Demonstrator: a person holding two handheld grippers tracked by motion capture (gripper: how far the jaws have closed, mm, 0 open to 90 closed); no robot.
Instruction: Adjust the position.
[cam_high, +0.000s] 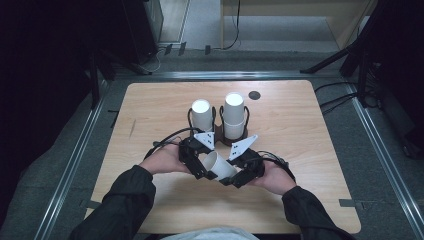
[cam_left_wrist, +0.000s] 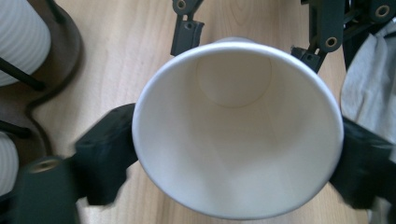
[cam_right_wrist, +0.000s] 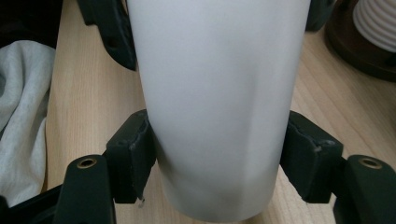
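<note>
A plain white paper cup (cam_high: 218, 165) lies on its side in the air above the wooden table (cam_high: 150, 110), between both grippers. My left gripper (cam_high: 206, 164) has its jaws on either side of the cup's wide rim. In the left gripper view the cup's open mouth (cam_left_wrist: 233, 140) faces me, round and unsquashed, so my left gripper (cam_left_wrist: 238, 158) stands open around it. My right gripper (cam_high: 234, 176) is shut on the narrow base end. In the right gripper view its pads (cam_right_wrist: 133, 158) press both sides of the cup (cam_right_wrist: 215, 93), which is slightly dented.
Two dark wire holders stand mid-table: one bears an upturned white ribbed cup (cam_high: 202, 114), the other a stack of two (cam_high: 234, 116). A dark round hole (cam_high: 254, 95) lies behind them. The person's grey garment (cam_right_wrist: 18, 116) hangs at the near table edge.
</note>
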